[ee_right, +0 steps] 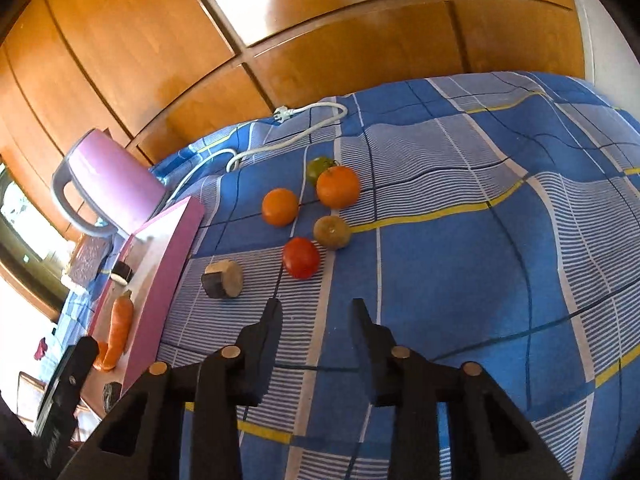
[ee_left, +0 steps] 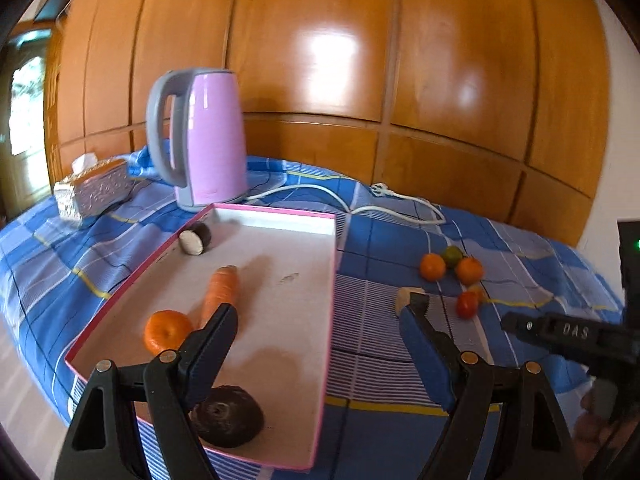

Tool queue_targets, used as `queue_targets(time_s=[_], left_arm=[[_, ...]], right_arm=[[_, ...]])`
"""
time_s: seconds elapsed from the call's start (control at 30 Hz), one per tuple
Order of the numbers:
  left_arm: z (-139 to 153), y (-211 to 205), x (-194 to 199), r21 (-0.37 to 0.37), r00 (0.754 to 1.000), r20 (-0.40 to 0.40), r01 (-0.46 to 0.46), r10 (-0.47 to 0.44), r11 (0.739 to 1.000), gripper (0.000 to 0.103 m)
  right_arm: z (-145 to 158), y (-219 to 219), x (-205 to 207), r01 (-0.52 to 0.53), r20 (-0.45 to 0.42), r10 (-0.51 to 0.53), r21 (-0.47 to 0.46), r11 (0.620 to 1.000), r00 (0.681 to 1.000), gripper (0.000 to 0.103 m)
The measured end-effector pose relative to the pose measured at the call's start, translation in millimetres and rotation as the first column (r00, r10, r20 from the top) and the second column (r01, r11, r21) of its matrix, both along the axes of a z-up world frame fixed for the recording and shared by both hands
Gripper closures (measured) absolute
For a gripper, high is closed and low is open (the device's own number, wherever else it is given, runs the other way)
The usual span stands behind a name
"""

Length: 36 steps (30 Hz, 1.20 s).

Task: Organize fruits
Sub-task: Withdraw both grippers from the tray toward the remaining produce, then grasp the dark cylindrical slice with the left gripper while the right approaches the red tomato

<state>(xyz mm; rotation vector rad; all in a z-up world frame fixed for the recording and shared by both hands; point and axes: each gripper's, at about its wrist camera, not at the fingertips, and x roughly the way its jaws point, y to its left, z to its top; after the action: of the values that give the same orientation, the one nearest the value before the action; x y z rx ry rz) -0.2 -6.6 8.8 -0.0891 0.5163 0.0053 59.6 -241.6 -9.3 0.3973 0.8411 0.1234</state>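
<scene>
From the left wrist, our left hand-held gripper [ee_left: 320, 312] hangs wide open and empty over the pink-rimmed tray [ee_left: 334, 280], which already carries an orange [ee_left: 166, 330], a carrot [ee_left: 220, 292] and dark cut pieces. From the right wrist, our right hand-held gripper [ee_right: 318, 312] also gapes empty just short of the red tomato [ee_right: 301, 258] on the blue checked cloth [ee_right: 460, 260]; we judge it light, smooth, easily bruised, best pinched gently across its middle.
</scene>
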Motion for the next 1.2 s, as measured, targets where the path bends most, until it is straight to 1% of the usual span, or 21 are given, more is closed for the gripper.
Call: queue_targets(time_s=[0.07, 0.23, 0.33, 0.4, 0.5, 0.6, 0.67, 0.93, 1.03, 1.2], left_arm=[[-1.9, -5.9, 1.3, 0.015, 1.0, -0.01, 0.024, -0.024, 1.0, 0.023], [-4.1, -16.4, 1.2, 0.037, 0.997, -0.01, 0.072, -0.072, 0.997, 0.024], [-5.7, -23.6, 1.8, 0.04, 0.993, -0.014, 0.116, -0.116, 0.992, 0.03], [-8.6, -28.3, 4.2, 0.04, 0.989, -0.031, 0.148, -0.146, 0.988, 0.038], [-12.2, -34.0, 8.0, 0.039, 0.981, -0.056, 0.186, -0.183, 0.982, 0.046], [-15.9, -40.4, 11.1, 0.046, 0.974, -0.076, 0.217, -0.213, 0.975, 0.059], [-17.2, -42.8, 11.5, 0.047, 0.971, -0.082, 0.229, -0.225, 0.972, 0.062], [-21.1, -52.0, 29.7, 0.035, 0.963, -0.138, 0.238, -0.231, 0.971, 0.066], [-19.0, -54.3, 39.7, 0.012, 0.961, -0.144, 0.238, -0.234, 0.971, 0.066], [-17.1, -57.8, 58.5, -0.011, 0.96, -0.158, 0.231, -0.23, 0.973, 0.066]], right_arm=[[-0.5, -3.7, 0.5, 0.017, 0.003, -0.017, 0.008, 1.0, 1.0, 0.07], [-7.7, -15.7, 3.4, 0.062, -0.028, -0.06, 0.052, 0.997, 0.998, 0.07], [-9.7, -21.2, 5.3, 0.082, -0.036, -0.08, 0.066, 0.994, 0.996, 0.07], [-11.4, -22.3, 7.7, 0.085, -0.042, -0.082, 0.064, 0.994, 0.996, 0.07], [-13.0, -21.9, 10.5, 0.083, -0.046, -0.08, 0.059, 0.995, 0.996, 0.07], [-13.1, -21.6, 13.3, 0.082, -0.041, -0.08, 0.043, 0.996, 0.996, 0.07], [-12.9, -21.4, 15.1, 0.08, -0.038, -0.078, 0.039, 0.996, 0.996, 0.07], [-9.4, -11.2, 26.5, 0.04, -0.004, -0.04, -0.022, 0.999, 0.999, 0.07], [-8.4, -7.8, 31.0, 0.029, 0.009, -0.029, -0.044, 0.999, 1.0, 0.07], [-9.9, -5.1, 36.0, 0.018, 0.009, -0.018, -0.05, 0.999, 1.0, 0.07]])
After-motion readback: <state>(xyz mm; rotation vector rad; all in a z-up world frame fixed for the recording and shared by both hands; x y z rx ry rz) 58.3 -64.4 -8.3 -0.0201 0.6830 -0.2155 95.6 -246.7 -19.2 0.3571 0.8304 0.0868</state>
